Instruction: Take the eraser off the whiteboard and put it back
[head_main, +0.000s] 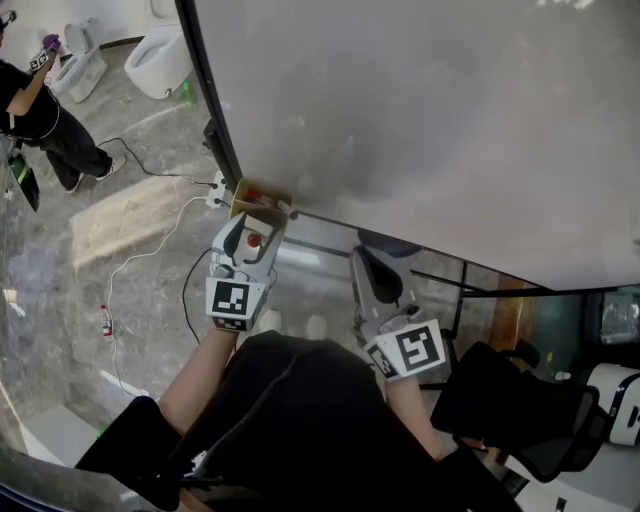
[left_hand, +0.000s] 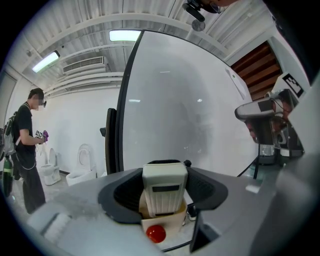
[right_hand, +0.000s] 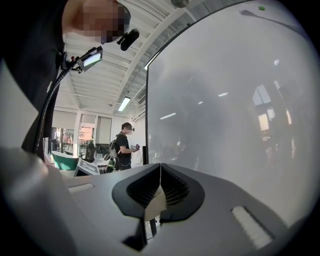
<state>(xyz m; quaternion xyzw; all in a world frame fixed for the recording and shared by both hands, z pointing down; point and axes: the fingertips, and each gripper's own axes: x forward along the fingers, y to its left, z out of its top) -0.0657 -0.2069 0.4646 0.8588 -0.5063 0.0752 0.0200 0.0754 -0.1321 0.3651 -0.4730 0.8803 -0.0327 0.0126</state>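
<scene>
While between left jaws, eraser (left_hand: 165, 192) upright

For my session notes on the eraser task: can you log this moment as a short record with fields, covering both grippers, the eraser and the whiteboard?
left gripper: fingers closed on the eraser
right gripper: fingers together, nothing between them
eraser place: by the whiteboard lower corner, over a cardboard box; contact with the board cannot be told
red round thing: just below the eraser
bystander: a person stands far left
</scene>
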